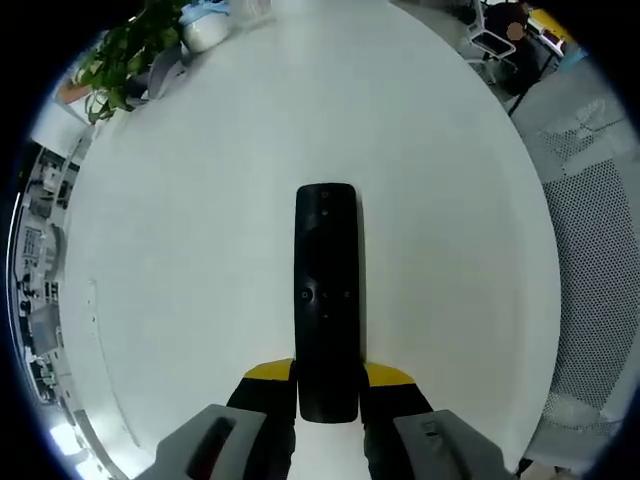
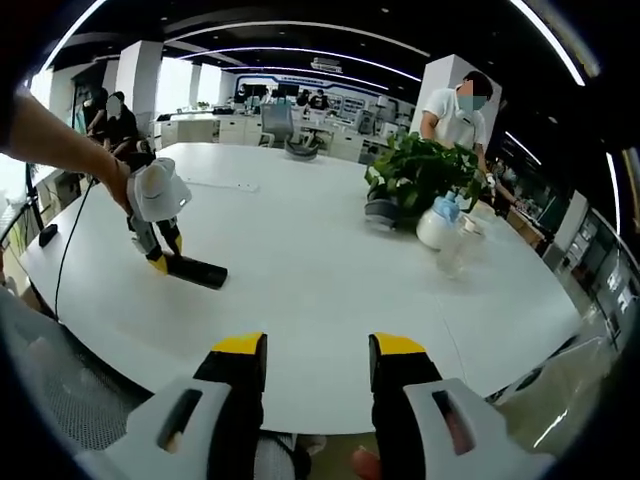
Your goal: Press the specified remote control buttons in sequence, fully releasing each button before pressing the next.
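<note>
Our left tongs clamp the near end of the remote, a yellow-tipped jaw touching each long side. From there the remote runs straight ahead along the line of the jaws, flat on the white tabletop, its button face up and open to us.

Our right tongs stand wide apart with nothing between them, held above the near edge of the tabletop. From them the remote lies well off ahead and to the left, where the left tongs pin its far end, so its free end points roughly toward us. Farther ahead and to the right stand a plant and a white jug.

We judge the right tongs to be the pressing tool: they must cross left and forward and come down on the buttons, while the left tongs steady the remote.
</note>
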`<control>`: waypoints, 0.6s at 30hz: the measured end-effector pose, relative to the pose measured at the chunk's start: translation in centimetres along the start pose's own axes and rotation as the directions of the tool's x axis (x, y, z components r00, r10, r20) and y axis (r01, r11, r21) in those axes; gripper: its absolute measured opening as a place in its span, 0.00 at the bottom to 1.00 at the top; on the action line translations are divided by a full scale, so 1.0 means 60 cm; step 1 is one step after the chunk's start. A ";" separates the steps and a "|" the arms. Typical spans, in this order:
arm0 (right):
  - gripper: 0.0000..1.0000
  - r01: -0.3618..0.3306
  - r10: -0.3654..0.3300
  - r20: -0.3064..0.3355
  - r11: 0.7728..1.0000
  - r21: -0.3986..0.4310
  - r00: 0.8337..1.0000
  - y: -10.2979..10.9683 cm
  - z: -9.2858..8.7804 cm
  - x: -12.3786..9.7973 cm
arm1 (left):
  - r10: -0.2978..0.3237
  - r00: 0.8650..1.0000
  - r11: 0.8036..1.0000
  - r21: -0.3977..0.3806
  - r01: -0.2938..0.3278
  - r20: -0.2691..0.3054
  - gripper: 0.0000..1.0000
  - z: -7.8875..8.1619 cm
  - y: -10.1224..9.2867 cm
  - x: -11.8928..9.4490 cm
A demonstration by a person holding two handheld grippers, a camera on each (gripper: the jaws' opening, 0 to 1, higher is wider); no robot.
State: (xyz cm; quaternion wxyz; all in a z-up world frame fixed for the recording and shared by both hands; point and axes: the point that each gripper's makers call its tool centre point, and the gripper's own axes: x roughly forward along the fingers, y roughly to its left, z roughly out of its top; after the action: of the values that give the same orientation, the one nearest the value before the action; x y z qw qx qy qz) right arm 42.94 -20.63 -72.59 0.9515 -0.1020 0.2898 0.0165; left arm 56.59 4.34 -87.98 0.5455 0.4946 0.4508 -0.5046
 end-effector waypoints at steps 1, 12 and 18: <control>0.38 0.000 0.000 0.002 1.000 0.011 1.000 -0.001 0.000 -0.001 | -0.002 1.000 1.000 0.000 0.002 0.001 0.24 0.000 -0.003 0.000; 0.38 -0.016 0.016 -0.014 1.000 0.001 1.000 0.006 -0.003 0.003 | 0.011 1.000 1.000 -0.001 -0.011 0.009 0.24 -0.002 -0.019 -0.003; 0.34 -0.023 0.023 -0.014 1.000 0.004 1.000 0.008 -0.003 0.003 | 0.005 1.000 1.000 -0.028 -0.004 0.027 0.24 -0.004 -0.031 -0.003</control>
State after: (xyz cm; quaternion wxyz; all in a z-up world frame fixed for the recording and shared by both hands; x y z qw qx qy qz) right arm 42.96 -20.20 -72.93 0.9494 -0.0970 0.2977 0.0260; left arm 54.74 4.59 -88.01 0.5596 0.4808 0.4493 -0.5038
